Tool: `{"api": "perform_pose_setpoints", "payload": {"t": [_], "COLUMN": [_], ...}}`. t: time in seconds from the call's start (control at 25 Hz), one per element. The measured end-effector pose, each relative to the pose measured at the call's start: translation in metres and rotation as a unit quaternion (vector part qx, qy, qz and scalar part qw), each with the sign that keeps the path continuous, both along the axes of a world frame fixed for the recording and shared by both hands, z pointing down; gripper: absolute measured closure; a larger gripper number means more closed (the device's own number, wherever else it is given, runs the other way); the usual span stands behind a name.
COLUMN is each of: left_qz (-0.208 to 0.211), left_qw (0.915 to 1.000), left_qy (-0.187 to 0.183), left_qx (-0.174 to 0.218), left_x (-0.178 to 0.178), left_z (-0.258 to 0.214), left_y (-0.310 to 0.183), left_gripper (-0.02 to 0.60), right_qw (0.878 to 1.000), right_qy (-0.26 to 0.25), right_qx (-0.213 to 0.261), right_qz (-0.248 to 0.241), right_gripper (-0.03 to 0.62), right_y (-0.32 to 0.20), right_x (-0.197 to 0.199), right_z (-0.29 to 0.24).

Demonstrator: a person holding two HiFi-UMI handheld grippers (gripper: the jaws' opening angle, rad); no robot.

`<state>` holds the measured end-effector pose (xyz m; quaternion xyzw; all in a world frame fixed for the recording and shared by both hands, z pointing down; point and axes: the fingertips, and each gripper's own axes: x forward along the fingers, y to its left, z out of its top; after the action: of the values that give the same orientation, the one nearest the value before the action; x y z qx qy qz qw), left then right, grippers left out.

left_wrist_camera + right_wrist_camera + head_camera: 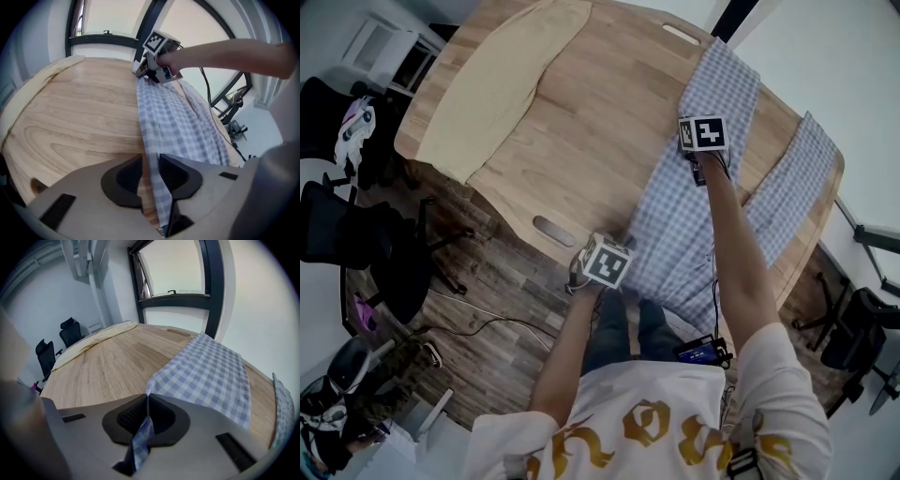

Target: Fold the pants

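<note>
Blue-and-white checked pants (694,197) lie on the wooden table (591,122), one leg running away from me and the other (792,192) out to the right. My right gripper (146,416) is shut on the left edge of the near leg (206,376), partway up it, with a fold of cloth pinched between its pads. From the left gripper view, the right gripper (143,75) stands on the far end of the cloth strip (164,122). My left gripper (150,173) sits at the waist end by the table's near edge (623,246). It is open; the cloth edge hangs between its jaws with a gap beside it.
A beige cloth (497,84) lies along the table's far left side. Slots are cut into the tabletop near the front edge (553,230) and the far edge (680,33). Black office chairs (356,234) stand on the floor to the left. Cables run across the floor.
</note>
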<state>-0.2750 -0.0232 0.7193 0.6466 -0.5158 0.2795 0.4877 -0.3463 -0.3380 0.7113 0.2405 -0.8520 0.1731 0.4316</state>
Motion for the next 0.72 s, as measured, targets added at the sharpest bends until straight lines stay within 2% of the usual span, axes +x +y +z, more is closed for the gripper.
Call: {"api": "perform_pose_setpoints", "payload": {"t": [0.12, 0.32, 0.56, 0.72], "left_qz": [-0.029, -0.065, -0.043, -0.024], "left_qw": [0.9994, 0.9967, 0.9962, 0.9974], "left_qy": [-0.015, 0.042, 0.058, 0.052], "left_qx": [-0.013, -0.023, -0.048, -0.044], "left_x": [-0.012, -0.013, -0.003, 0.011], "left_z": [0.004, -0.002, -0.018, -0.045], "left_y": [0.002, 0.002, 0.002, -0.003], "left_gripper": [0.514, 0.538, 0.538, 0.538], "right_qw": [1.0, 1.0, 0.998, 0.997], "right_qy": [-0.002, -0.023, -0.036, -0.063], "right_qx": [-0.003, -0.02, -0.041, -0.045], "right_qz": [0.001, 0.007, 0.017, 0.015], "right_gripper": [0.562, 0.562, 0.562, 0.562], "right_y": [-0.001, 0.001, 0.001, -0.001], "right_x": [-0.001, 0.002, 0.022, 0.04], "right_z": [0.0, -0.009, -0.037, -0.066]}}
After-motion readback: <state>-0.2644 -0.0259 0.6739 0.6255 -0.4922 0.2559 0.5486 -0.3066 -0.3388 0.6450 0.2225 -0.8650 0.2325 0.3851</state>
